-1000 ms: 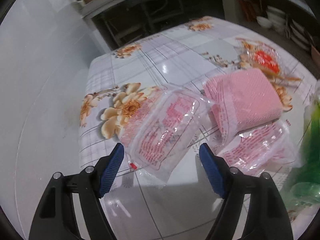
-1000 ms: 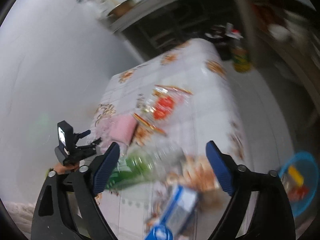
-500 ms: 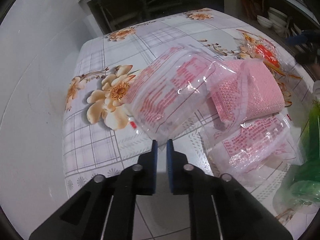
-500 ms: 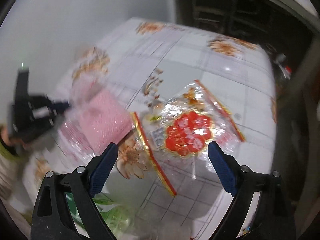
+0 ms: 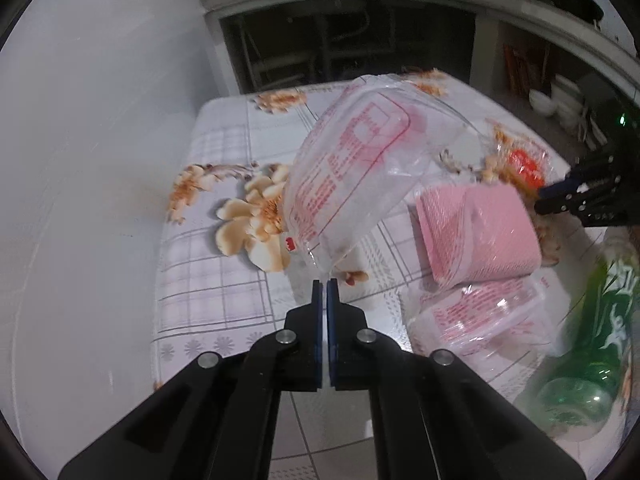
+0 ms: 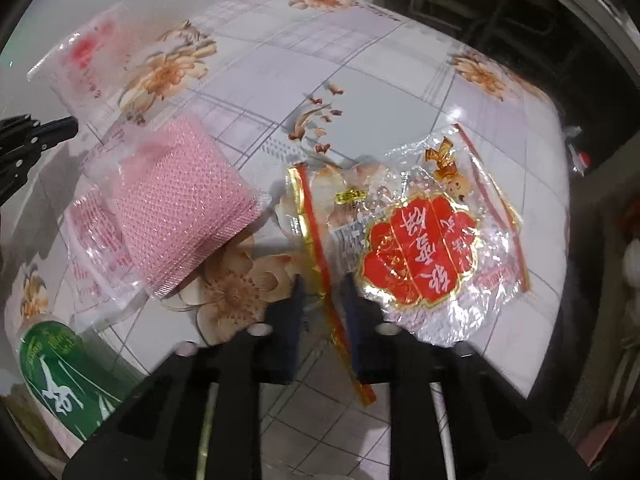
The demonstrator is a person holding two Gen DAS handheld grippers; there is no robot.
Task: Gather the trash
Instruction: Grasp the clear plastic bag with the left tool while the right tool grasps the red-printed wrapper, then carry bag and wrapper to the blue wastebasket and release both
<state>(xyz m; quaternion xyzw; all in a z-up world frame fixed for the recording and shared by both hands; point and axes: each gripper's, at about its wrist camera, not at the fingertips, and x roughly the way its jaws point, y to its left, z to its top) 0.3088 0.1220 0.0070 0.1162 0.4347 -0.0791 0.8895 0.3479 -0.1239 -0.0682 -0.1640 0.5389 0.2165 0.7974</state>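
My left gripper (image 5: pixel 324 282) is shut on the corner of a clear plastic bag with red print (image 5: pixel 356 172) and holds it lifted above the floral tablecloth (image 5: pixel 224 280). The bag also shows in the right wrist view (image 6: pixel 80 60). My right gripper (image 6: pixel 324 292) is nearly shut, its jaws on either side of the gold-and-red edge strip of a clear wrapper with a red emblem (image 6: pixel 420 252). A pink mesh pack (image 6: pixel 180 216) and another printed bag (image 5: pixel 480 316) lie on the table between the grippers.
A green plastic bottle (image 5: pixel 592 344) lies at the table's near right edge, also in the right wrist view (image 6: pixel 60 372). A white wall (image 5: pixel 80 160) is to the left. Dark shelving (image 5: pixel 340 40) stands behind the table. Bowls (image 5: pixel 548 104) sit far right.
My left gripper closed on the printed bag and lifted it off the table. My right gripper swung over to the red-emblem wrapper and closed around its edge strip.
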